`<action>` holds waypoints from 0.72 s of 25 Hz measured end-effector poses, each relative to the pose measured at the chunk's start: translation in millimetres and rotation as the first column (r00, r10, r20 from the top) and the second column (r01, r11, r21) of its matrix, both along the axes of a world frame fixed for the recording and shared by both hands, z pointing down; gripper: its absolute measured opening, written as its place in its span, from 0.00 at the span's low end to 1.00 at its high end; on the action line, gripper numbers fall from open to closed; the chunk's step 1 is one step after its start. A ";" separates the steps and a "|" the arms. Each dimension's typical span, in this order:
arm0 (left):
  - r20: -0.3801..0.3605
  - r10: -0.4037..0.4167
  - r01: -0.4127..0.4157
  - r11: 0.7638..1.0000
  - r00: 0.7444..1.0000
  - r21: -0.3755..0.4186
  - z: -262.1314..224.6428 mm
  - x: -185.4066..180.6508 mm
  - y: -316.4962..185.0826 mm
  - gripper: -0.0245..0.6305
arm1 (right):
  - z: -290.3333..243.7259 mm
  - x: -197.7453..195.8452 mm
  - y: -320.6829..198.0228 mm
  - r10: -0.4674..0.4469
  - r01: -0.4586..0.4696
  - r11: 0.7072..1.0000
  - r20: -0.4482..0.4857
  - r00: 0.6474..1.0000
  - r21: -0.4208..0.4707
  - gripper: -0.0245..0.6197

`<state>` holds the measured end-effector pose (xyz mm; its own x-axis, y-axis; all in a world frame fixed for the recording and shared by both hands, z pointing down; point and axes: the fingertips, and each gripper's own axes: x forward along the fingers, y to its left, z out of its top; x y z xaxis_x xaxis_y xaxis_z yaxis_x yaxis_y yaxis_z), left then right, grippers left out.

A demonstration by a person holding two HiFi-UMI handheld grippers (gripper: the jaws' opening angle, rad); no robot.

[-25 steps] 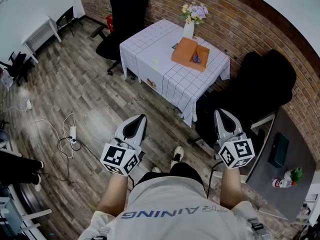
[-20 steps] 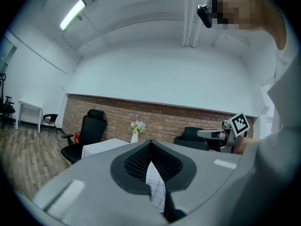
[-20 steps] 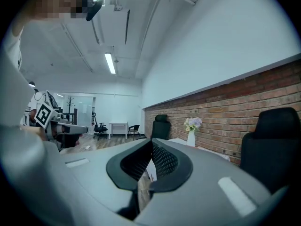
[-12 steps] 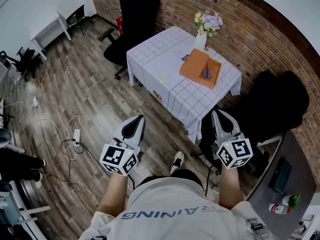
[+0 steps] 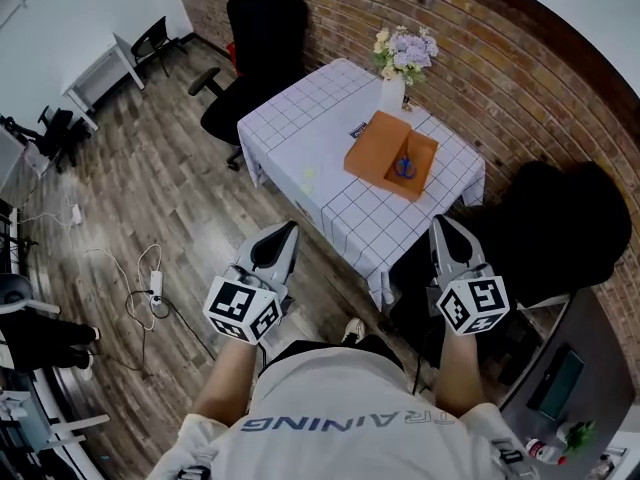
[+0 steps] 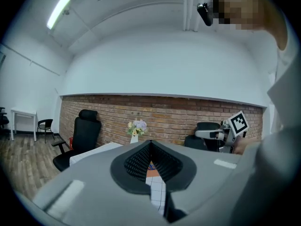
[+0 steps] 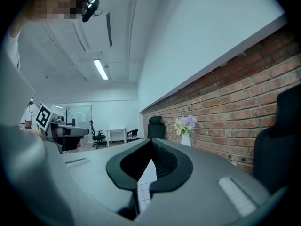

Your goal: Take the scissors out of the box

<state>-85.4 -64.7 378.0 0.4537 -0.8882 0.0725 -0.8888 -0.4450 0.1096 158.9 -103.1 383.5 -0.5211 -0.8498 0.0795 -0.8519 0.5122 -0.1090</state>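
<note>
An open orange box (image 5: pixel 390 155) lies on the white checked tablecloth (image 5: pixel 330 138), near the table's right side. Blue-handled scissors (image 5: pixel 405 165) rest inside it. Both grippers are held level in front of the person, short of the table and pointing toward it. My left gripper (image 5: pixel 287 229) is shut with its jaw tips together and empty. My right gripper (image 5: pixel 440 223) is likewise shut and empty. In the left gripper view a sliver of the orange box (image 6: pixel 151 167) shows between the closed jaws (image 6: pixel 150 142).
A vase of flowers (image 5: pixel 400 58) stands behind the box at the wall side. Black office chairs (image 5: pixel 255 38) sit at the table's far end and to its right (image 5: pixel 555 228). A power strip with cable (image 5: pixel 150 283) lies on the wooden floor at left. A grey desk (image 5: pixel 570 388) sits at lower right.
The person has walked closer to the table with both grippers held out. The table and box now lie lower and larger in the head view. Both grippers stay shut.
</note>
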 end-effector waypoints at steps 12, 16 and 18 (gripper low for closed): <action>-0.005 0.113 -0.113 0.993 0.994 -0.025 7.9 62.9 -105.3 0.04 | 19.5 55.5 -90.8 0.080 -0.080 0.995 -0.005 0.997 -0.059 0.06; -0.023 0.164 -0.164 0.986 0.986 -0.033 12.9 68.2 -150.3 0.04 | 25.3 63.5 -124.1 0.131 -0.132 0.988 -0.015 0.991 -0.081 0.06; -0.033 0.199 -0.201 0.979 0.979 -0.035 16.6 68.3 -174.7 0.04 | 26.1 63.7 -140.7 0.165 -0.167 0.982 -0.029 0.986 -0.086 0.06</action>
<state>-17.0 -239.3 394.7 0.6243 -0.7761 0.0887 -0.7784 -0.6085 0.1543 222.6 -243.8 409.6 -0.3709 -0.9135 0.1671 -0.9269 0.3530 -0.1275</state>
